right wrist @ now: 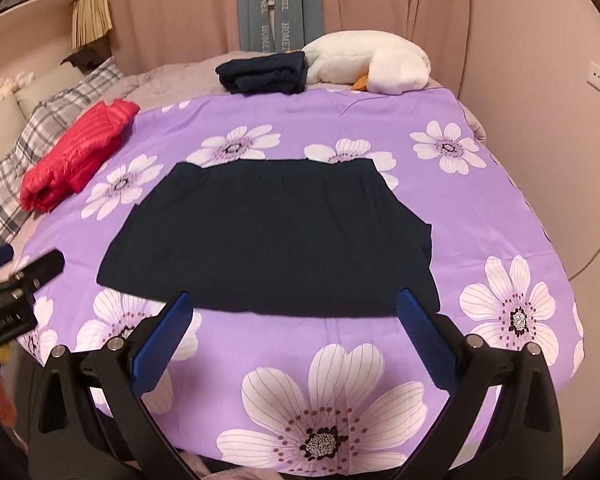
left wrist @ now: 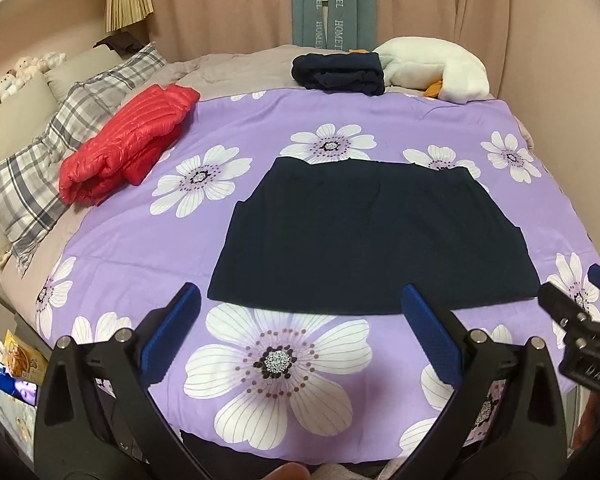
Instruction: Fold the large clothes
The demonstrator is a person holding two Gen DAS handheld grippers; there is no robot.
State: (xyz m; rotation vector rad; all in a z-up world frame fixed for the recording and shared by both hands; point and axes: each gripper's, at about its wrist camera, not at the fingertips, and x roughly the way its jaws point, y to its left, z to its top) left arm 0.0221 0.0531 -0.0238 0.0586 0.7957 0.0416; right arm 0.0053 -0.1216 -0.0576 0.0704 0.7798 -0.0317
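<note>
While both tools are hovering over the near edge of the bed, the left gripper (left wrist: 300, 308) and the right gripper (right wrist: 294, 312) are standing released, blue-padded jaws spread wide and grasping nothing. Lying flat between them and the far pillows is the dark navy, trapezoid-shaped knit garment (left wrist: 374, 240), resting smooth in the middle of the lilac quilt printed with large white flowers (left wrist: 276, 360); its narrower edge is pointing away and its wider hem is lying nearest the grippers. Judging from this layout, the spreading step is looking finished and a fold is about to begin: the next move is calling for each gripper to be pinching one near corner of the hem and carrying it toward the far edge, keeping both sides level. That fabric is looking soft, matte and limp, so it is likely sagging once lifted. A glossy red quilted puffer jacket (left wrist: 128, 140), already folded, is sitting well apart on the left, and a folded navy bundle (left wrist: 338, 70) is lying beside a plush white goose toy (left wrist: 432, 68).
</note>
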